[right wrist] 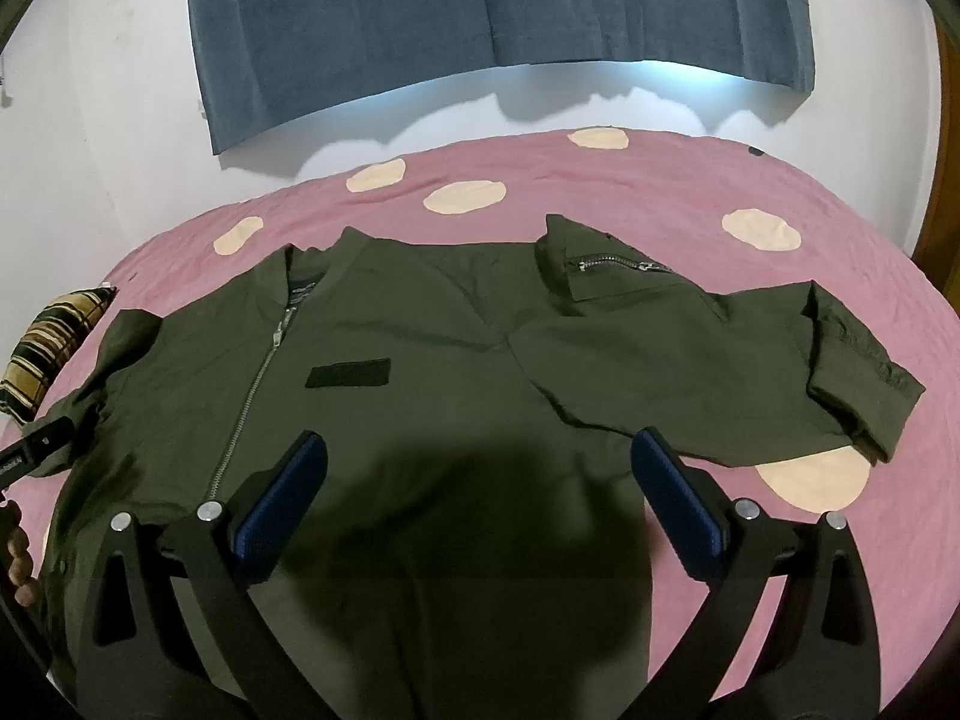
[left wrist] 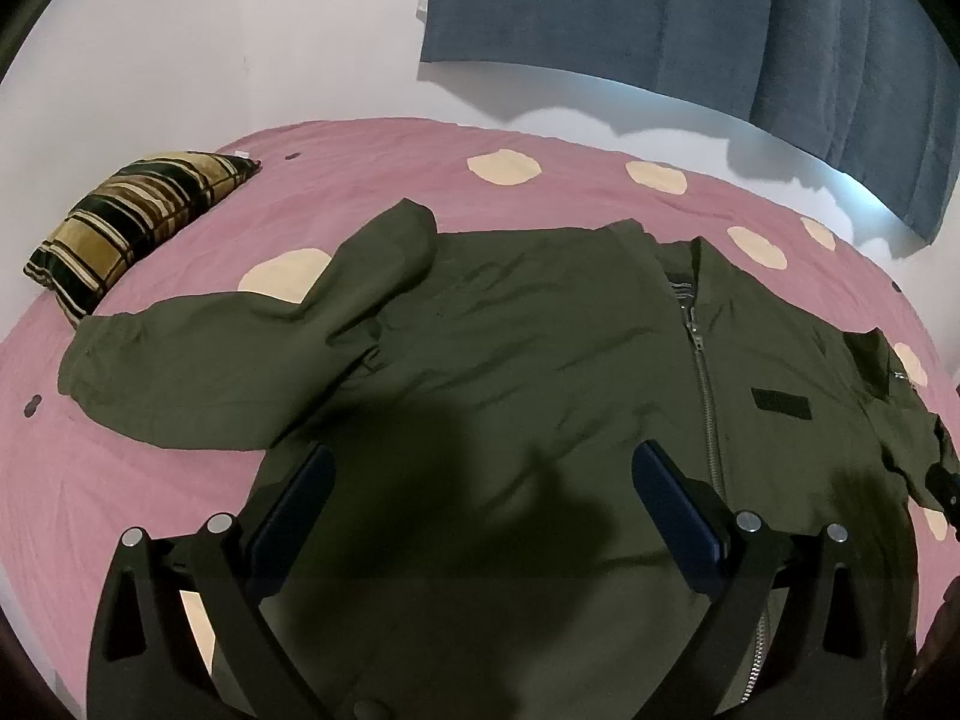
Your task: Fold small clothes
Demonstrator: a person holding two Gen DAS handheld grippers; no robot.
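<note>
An olive green zip jacket (left wrist: 528, 348) lies face up on the pink bed sheet (left wrist: 180, 480), collar toward the wall. Its left sleeve (left wrist: 198, 360) sticks out over the sheet; in the right wrist view the other sleeve (right wrist: 750, 360) lies bent with its cuff turned back. My left gripper (left wrist: 480, 468) hovers open above the jacket's left half, nothing between its blue pads. My right gripper (right wrist: 480, 456) hangs open above the right half (right wrist: 456, 324), also empty. The left gripper's fingers (right wrist: 36, 444) show at the left edge of the right wrist view.
A striped black and gold pillow (left wrist: 132, 216) lies at the bed's far left. A blue curtain (right wrist: 480, 12) hangs on the white wall behind the bed. The sheet has cream dots (right wrist: 810, 474). A person's hand (right wrist: 18, 564) shows at the left edge.
</note>
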